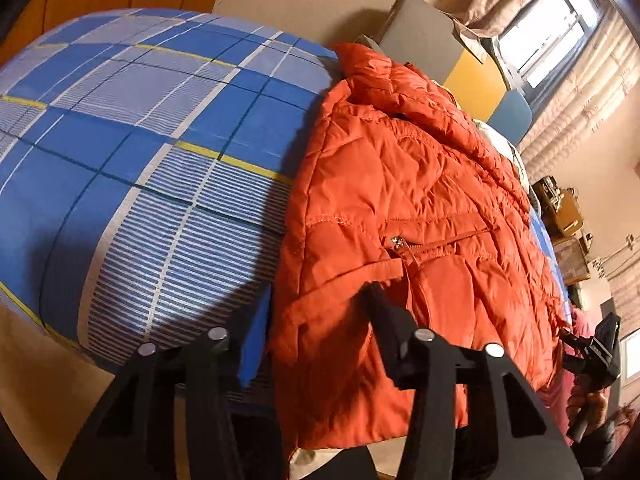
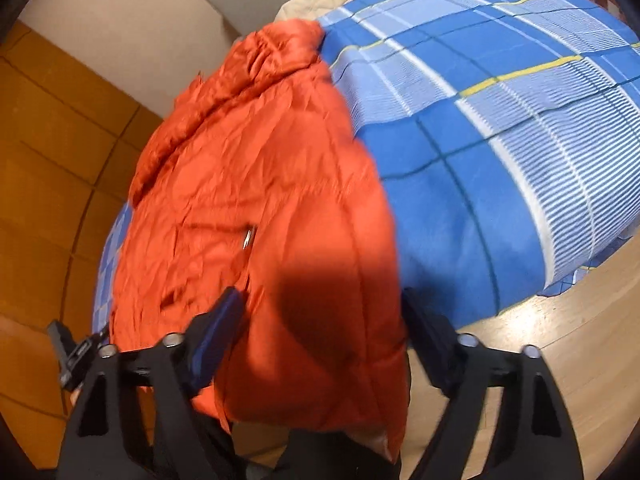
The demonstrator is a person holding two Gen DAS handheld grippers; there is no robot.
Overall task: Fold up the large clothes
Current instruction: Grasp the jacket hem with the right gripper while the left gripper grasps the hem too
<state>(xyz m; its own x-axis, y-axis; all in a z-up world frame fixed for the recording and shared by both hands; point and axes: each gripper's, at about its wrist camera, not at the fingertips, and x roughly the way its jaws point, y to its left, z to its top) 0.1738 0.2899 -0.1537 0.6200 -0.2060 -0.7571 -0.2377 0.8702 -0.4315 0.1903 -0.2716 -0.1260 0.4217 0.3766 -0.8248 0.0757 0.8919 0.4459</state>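
An orange quilted jacket (image 1: 420, 200) lies lengthwise on the bed, its hem hanging over the near edge; it also shows in the right wrist view (image 2: 260, 184). A zip pull (image 1: 397, 243) sits on its pocket. My left gripper (image 1: 316, 316) is open, its fingers spread wide around the jacket's hem on the left side. My right gripper (image 2: 320, 312) is open, fingers either side of the hem on the right side. The right gripper also shows in the left wrist view (image 1: 592, 356), and the left gripper in the right wrist view (image 2: 76, 348).
The bed carries a blue plaid sheet (image 1: 140, 140), also in the right wrist view (image 2: 500, 120). A grey and yellow headboard (image 1: 424, 40) and pillows stand at the far end. Orange cabinets (image 2: 48, 168) are beside the bed. A curtained window (image 1: 560, 28) is far right.
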